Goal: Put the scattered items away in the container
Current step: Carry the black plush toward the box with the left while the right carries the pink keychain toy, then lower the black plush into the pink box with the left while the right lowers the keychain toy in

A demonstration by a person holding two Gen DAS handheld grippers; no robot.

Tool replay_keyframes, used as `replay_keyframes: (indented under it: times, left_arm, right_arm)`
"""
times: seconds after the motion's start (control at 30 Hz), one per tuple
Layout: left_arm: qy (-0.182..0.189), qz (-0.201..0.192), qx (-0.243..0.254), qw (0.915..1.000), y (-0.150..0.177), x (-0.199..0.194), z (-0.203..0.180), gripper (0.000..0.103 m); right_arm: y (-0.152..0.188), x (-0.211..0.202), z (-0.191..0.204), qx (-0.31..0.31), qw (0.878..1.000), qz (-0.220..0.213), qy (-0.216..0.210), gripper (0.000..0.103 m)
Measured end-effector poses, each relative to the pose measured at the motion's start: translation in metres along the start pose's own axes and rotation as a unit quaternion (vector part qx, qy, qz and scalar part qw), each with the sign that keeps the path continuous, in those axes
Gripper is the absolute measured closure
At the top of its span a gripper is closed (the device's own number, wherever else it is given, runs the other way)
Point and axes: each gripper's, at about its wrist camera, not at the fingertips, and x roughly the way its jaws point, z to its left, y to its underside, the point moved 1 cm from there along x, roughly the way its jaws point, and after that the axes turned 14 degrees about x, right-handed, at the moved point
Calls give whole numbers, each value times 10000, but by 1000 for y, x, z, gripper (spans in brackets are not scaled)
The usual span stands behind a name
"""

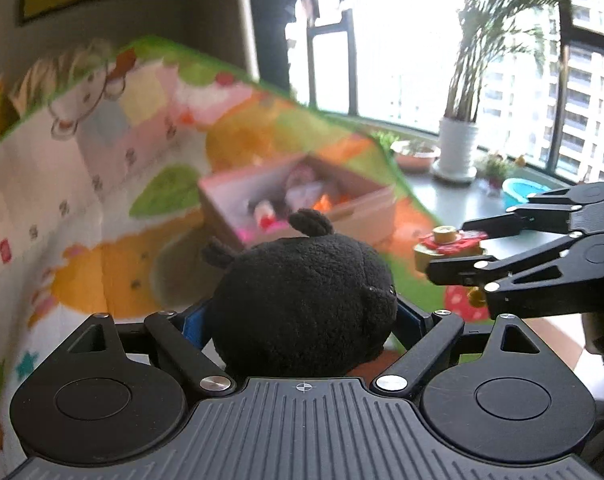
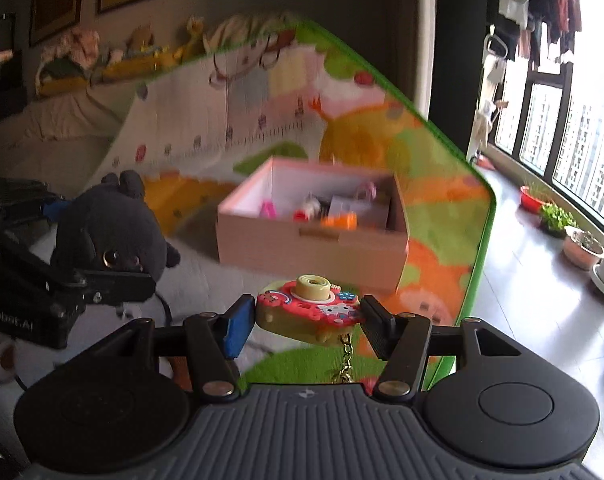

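Note:
My left gripper (image 1: pixel 302 316) is shut on a black plush toy (image 1: pixel 302 300) with small ears, held in the air in front of the lens. In the right wrist view the same plush (image 2: pixel 106 232) hangs at the left in the left gripper (image 2: pixel 82 284). My right gripper (image 2: pixel 308 320) is shut on a small red and yellow toy camera (image 2: pixel 310 308) with a gold chain (image 2: pixel 344 360) dangling below it. From the left wrist view the toy camera (image 1: pixel 448 246) shows at the right in the right gripper (image 1: pixel 458 248). An open cardboard box (image 2: pixel 314 240) (image 1: pixel 374 204) holding several small toys sits ahead on the colourful play mat (image 2: pixel 442 200).
The play mat (image 1: pixel 82 184) has a green border and ends at a dark shiny floor (image 2: pixel 542 280) on the right. Potted plants (image 2: pixel 582 244) and a tall white pot (image 1: pixel 456 148) stand along the windows. Bedding and plush toys (image 2: pixel 78 56) lie at the back left.

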Motion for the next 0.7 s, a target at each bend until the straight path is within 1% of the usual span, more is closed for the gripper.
replay_keyframes:
  times: [0.17, 0.33, 0.4, 0.53, 0.63, 0.7]
  left_arm:
    - [-92, -319, 102, 9994, -24, -10, 5, 11]
    - [-231, -541, 47, 9983, -54, 3, 22, 11]
    - [-241, -624, 2, 9978, -67, 18, 31, 11]
    - [-107, -690, -168, 9974, -86, 69, 45, 11]
    - [-101, -724, -197, 9971, -90, 116, 54, 11]
    - [-49, -651, -260, 9975, -88, 147, 58, 11]
  right_arm:
    - [-30, -11, -2, 74, 9993, -341, -92, 45]
    - [-69, -10, -8, 107, 9972, -723, -148, 45]
    - [-86, -1, -13, 203, 9964, -805, -143, 45]
    - [-115, 34, -21, 305, 9962, -820, -36, 45]
    - [-133, 69, -25, 284, 9970, -719, 54, 45]
    - [-144, 93, -26, 327, 9975, -621, 93, 45]
